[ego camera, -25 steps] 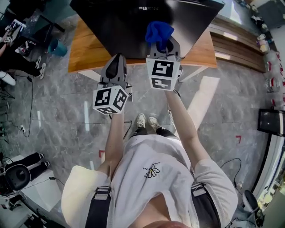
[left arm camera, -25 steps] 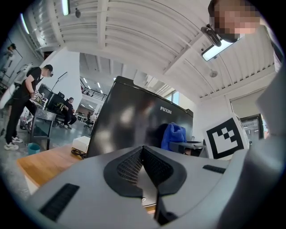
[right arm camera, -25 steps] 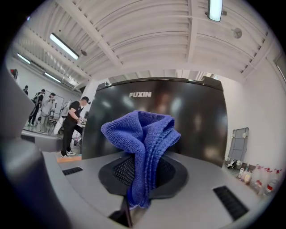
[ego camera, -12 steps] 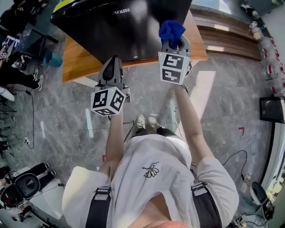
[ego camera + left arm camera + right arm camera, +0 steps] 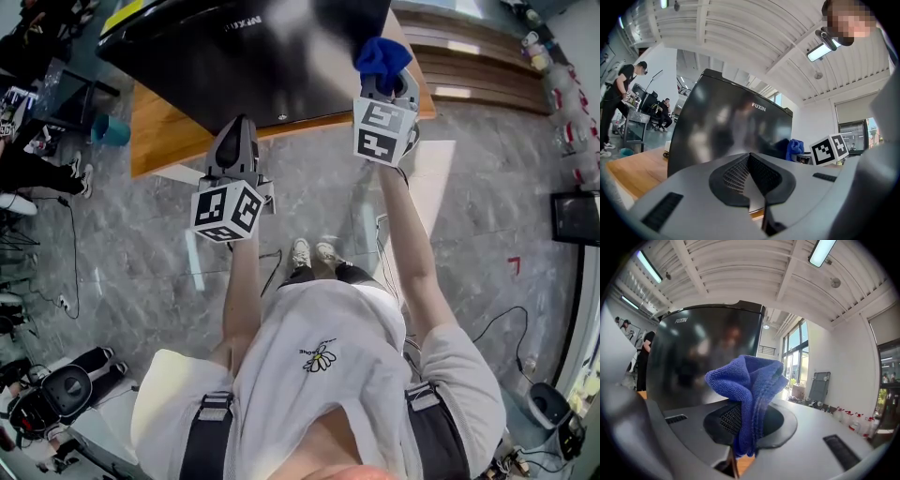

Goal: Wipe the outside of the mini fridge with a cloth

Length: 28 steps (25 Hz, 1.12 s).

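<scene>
A glossy black mini fridge (image 5: pixel 253 56) stands on a wooden table (image 5: pixel 164 136), its door facing me. It fills the left gripper view (image 5: pixel 726 131) and the right gripper view (image 5: pixel 703 357). My right gripper (image 5: pixel 382 82) is shut on a bunched blue cloth (image 5: pixel 381 54), held up near the fridge's right edge; the cloth (image 5: pixel 749 390) sticks out between the jaws. I cannot tell whether it touches the door. My left gripper (image 5: pixel 234 141) is shut with nothing in it, low in front of the fridge, and it sees the blue cloth (image 5: pixel 793 149) to its right.
Grey tiled floor (image 5: pixel 141 253) lies under me, with cables (image 5: pixel 66 234) on the left. A teal cup (image 5: pixel 109 128) is seen beside the table's left end. Wooden steps (image 5: pixel 487 84) run at the right. People (image 5: pixel 616 108) work at desks on the far left.
My right gripper has carried the blue cloth up and to the right along the fridge front. The left gripper has stayed in place, shut.
</scene>
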Motion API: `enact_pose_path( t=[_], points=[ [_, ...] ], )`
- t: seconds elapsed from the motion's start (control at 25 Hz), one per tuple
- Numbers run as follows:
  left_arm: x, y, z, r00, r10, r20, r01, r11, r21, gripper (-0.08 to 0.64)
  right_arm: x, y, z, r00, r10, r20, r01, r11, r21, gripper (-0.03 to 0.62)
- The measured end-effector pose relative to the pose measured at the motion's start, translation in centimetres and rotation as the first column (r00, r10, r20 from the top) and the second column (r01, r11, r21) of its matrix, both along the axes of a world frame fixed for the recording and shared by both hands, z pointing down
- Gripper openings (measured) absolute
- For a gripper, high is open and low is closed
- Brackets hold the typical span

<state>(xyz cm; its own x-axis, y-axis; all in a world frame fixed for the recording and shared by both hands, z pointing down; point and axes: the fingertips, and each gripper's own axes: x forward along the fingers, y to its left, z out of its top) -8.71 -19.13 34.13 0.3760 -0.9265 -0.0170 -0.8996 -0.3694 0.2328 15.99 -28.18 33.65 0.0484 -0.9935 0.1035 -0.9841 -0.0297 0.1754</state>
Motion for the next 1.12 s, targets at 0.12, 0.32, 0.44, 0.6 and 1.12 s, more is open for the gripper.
enact_pose_path(
  t=[0.12, 0.32, 0.44, 0.6, 1.12],
  points=[
    [0.3, -0.1, 0.1, 1.000, 0.004, 0.001, -0.004, 1.000, -0.001, 0.005, 1.0, -0.2, 0.3, 1.000, 0.025, -0.006, -0.025, 1.000, -0.006, 0.072],
    [0.1, 0.1, 0.5, 1.000, 0.008, 0.000, -0.008, 1.000, -0.005, 0.005, 2.7, 0.0, 0.7, 0.997, 0.081, 0.009, -0.081, 0.996, -0.023, 0.072],
    [-0.1, 0.3, 0.9, 1.000, 0.006, 0.002, -0.006, 1.000, -0.011, 0.005, 2.7, 1.4, 1.4, 0.997, 0.078, 0.022, -0.077, 0.996, -0.032, 0.072],
    [-0.8, 0.7, 1.7, 1.000, -0.007, 0.004, 0.007, 1.000, -0.022, 0.005, 0.0, 3.2, 2.2, 0.997, 0.025, 0.073, -0.023, 0.999, -0.031, 0.071],
    [-6.9, 1.7, 2.4, 0.992, -0.128, 0.008, 0.128, 0.992, -0.014, 0.005, -20.6, 4.1, 1.9, 0.926, -0.359, 0.116, 0.362, 0.932, -0.001, 0.072]
  ],
)
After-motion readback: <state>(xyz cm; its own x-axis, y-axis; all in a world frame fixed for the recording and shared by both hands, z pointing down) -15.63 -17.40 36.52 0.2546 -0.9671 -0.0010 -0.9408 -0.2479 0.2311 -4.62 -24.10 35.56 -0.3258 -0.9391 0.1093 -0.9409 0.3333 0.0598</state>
